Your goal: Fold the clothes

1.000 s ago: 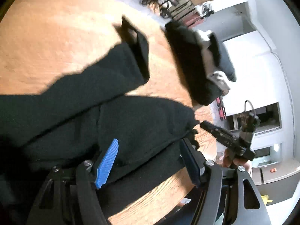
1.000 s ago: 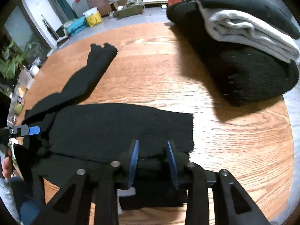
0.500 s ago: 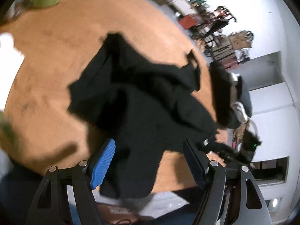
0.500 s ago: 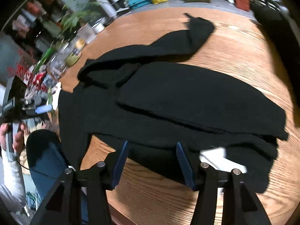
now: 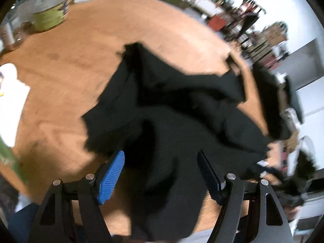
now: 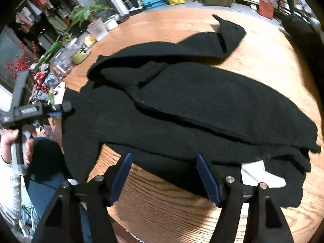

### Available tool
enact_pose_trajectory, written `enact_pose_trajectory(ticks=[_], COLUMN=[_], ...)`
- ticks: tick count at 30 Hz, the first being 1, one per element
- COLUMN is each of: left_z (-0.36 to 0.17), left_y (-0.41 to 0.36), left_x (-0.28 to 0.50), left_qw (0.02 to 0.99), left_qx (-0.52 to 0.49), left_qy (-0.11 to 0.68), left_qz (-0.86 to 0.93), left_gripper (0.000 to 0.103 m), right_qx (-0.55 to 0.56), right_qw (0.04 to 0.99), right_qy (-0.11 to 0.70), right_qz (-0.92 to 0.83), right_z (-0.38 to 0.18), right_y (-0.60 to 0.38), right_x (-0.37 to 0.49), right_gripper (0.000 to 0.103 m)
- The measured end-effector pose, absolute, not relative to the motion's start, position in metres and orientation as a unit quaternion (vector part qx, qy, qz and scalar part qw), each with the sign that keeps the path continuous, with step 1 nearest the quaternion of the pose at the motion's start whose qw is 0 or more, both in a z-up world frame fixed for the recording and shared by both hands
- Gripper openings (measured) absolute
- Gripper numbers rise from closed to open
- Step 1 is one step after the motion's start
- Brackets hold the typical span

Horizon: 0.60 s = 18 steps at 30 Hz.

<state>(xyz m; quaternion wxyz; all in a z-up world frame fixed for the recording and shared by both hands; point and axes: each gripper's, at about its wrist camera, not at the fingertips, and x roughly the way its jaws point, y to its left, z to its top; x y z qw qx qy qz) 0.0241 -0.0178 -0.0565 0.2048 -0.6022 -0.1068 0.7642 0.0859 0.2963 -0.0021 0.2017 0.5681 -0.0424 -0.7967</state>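
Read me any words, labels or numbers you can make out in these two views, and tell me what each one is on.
None can be read.
Green label on the glass jar: print too blurred.
White tag on the black garment: shows no print.
Lettering under the table edge: cut off, unreadable.

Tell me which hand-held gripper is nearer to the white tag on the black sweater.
Right. The right hand-held gripper hovers open just beside the white tag on the black sweater. The left hand-held gripper is at the garment's opposite end, near the table edge.
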Motion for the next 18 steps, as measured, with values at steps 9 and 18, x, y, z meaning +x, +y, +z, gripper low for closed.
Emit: enact_pose_trajectory(ticks=[9,18], left_z=[-0.069,-0.061], left_y=[-0.018,-0.056], left_x=[-0.021,-0.01], left_qw=[0.21,0.237], left_qx=[-0.619,-0.596], left_qy=[-0.197,-0.317], left_qz=[0.731,0.699], left_gripper=[0.075,0.075], right_qx=[0.566,0.554], right_qw=[0.18,0.203], right_qy=[-0.071,-0.109], right_qz=[-0.801,-0.8], right_z=[-0.01,-0.014], right_y=[0.32,0.334], right_x=[0.086,0.077], right_gripper=[0.072,0.073])
